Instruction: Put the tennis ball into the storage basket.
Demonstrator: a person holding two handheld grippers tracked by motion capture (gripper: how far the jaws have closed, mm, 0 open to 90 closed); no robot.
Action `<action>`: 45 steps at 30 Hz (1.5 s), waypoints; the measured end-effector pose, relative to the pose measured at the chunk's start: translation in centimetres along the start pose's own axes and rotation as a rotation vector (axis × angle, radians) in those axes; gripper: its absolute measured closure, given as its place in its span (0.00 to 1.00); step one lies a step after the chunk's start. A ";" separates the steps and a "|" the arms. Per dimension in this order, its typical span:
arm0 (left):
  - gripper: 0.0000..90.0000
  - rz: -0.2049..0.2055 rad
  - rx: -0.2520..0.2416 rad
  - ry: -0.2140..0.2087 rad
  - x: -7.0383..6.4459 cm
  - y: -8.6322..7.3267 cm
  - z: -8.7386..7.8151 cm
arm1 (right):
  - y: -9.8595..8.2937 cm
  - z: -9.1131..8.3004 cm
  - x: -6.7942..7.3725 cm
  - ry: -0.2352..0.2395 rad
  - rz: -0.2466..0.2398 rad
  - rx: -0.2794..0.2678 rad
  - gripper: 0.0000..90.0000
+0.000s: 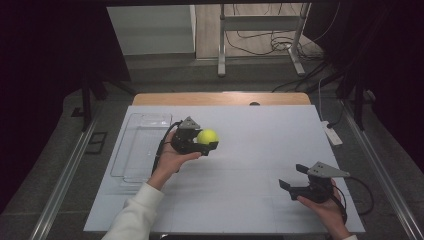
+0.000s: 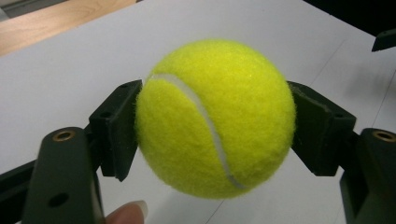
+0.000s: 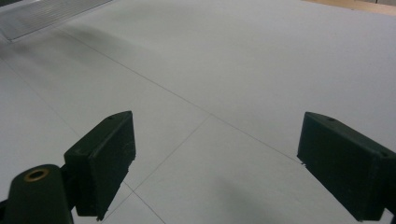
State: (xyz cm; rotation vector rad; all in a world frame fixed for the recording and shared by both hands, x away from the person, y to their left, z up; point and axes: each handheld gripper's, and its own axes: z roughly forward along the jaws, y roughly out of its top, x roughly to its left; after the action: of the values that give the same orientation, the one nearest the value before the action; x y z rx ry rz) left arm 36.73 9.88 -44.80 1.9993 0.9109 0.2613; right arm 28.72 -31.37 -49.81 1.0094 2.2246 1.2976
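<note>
A yellow-green tennis ball (image 1: pixel 207 136) is held above the white table sheet (image 1: pixel 250 140), left of centre. My left gripper (image 1: pixel 206 141) is shut on it. In the left gripper view the ball (image 2: pixel 215 116) sits squeezed between the two black pads (image 2: pixel 116 128), clear of the sheet below. My right gripper (image 1: pixel 292 176) hovers near the front right of the sheet, open, with nothing between its pads (image 3: pixel 105 158). The right gripper view looks across bare white sheet (image 3: pixel 224 70).
A clear plastic tray (image 1: pixel 142 145) lies on the left part of the sheet, just left of my left hand. The wooden table edge (image 1: pixel 220 98) shows at the back. A white power strip (image 1: pixel 332 134) lies off the right edge. A metal stand (image 1: pixel 260 35) is beyond the table.
</note>
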 end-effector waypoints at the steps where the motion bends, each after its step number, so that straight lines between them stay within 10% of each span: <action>1: 0.30 0.000 0.000 0.000 0.0 0.0 0.0 | 0.0 0.0 0.0 0.000 0.000 0.000 0.13; 45: 0.30 -0.034 -0.157 0.039 1.4 0.7 -4.5 | 0.0 -0.2 0.0 -0.001 -0.001 -0.008 0.13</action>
State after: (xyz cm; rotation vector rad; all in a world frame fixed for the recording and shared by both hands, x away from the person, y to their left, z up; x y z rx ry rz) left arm 35.84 13.46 -41.86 1.8385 0.9203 0.3432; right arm 28.64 -31.43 -49.69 1.0058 2.2167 1.3041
